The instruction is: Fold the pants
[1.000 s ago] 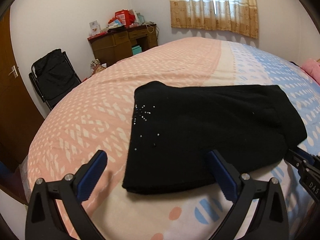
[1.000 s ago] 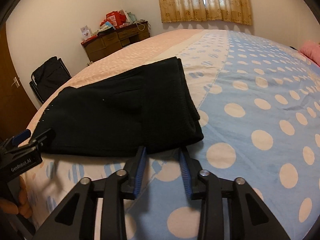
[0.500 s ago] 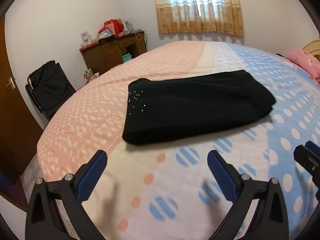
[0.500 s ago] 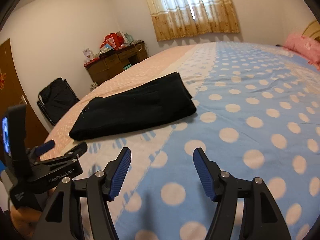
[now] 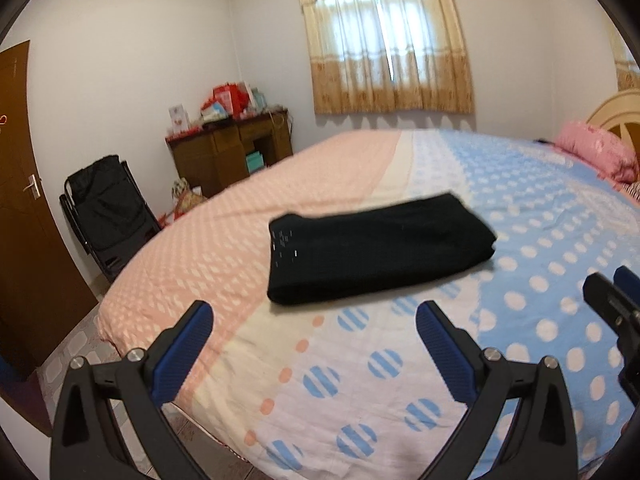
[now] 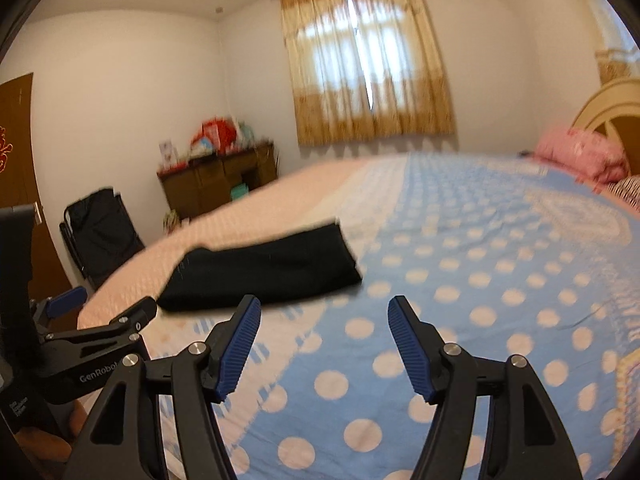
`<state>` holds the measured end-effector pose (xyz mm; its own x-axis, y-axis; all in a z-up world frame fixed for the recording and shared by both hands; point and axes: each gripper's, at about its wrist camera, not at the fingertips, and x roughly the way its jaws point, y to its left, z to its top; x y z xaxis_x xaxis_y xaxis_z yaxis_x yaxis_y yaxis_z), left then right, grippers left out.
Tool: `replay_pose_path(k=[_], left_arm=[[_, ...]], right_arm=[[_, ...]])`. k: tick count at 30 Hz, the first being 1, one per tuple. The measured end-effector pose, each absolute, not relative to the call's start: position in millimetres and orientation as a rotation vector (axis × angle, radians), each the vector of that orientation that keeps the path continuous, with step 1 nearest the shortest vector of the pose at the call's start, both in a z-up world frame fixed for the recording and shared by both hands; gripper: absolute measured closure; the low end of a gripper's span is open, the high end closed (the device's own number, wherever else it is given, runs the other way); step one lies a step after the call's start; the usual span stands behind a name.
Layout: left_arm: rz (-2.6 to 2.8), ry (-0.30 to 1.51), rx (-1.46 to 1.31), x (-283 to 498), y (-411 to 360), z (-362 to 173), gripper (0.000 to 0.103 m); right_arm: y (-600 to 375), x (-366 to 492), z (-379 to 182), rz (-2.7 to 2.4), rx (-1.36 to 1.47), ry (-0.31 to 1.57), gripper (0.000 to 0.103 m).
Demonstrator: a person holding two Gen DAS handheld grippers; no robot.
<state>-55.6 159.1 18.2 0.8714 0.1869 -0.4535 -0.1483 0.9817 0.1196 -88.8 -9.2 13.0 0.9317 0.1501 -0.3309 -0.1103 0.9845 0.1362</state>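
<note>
The black pants (image 5: 376, 250) lie folded into a flat rectangle on the bed, with small sparkly studs near their left end. They also show in the right wrist view (image 6: 268, 272), blurred. My left gripper (image 5: 314, 322) is open and empty, held above the bed's near edge, well short of the pants. My right gripper (image 6: 324, 320) is open and empty, raised above the bed to the right of the pants. The left gripper also shows at the left edge of the right wrist view (image 6: 100, 308).
The bed cover (image 5: 540, 216) is pink on the left and blue with white dots on the right. A pink pillow (image 5: 596, 154) lies by the headboard. A black folding chair (image 5: 106, 216), a cluttered wooden desk (image 5: 230, 150) and a brown door (image 5: 24, 216) stand left.
Both grippers have pulled back and up from the pants. The right gripper's jaws have opened from nearly shut to wide. The pants stay folded on the bed.
</note>
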Motion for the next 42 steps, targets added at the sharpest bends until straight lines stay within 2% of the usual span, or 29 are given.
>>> replay_pose_path(k=[2, 11, 42], left_arm=[[0.166, 0.448, 0.068, -64, 159, 29, 0.0], [0.17, 0.403, 0.055, -76, 154, 40, 0.0], [0.184, 0.421, 0.065, -78, 153, 34, 0.0]], right_arm=[[-10, -102, 24, 0.117, 0.107, 0.289, 0.023], [-2, -120, 43, 0.126, 0.083, 0.204, 0.022], [-11, -113, 32, 0.108, 0.127, 0.263, 0.022]])
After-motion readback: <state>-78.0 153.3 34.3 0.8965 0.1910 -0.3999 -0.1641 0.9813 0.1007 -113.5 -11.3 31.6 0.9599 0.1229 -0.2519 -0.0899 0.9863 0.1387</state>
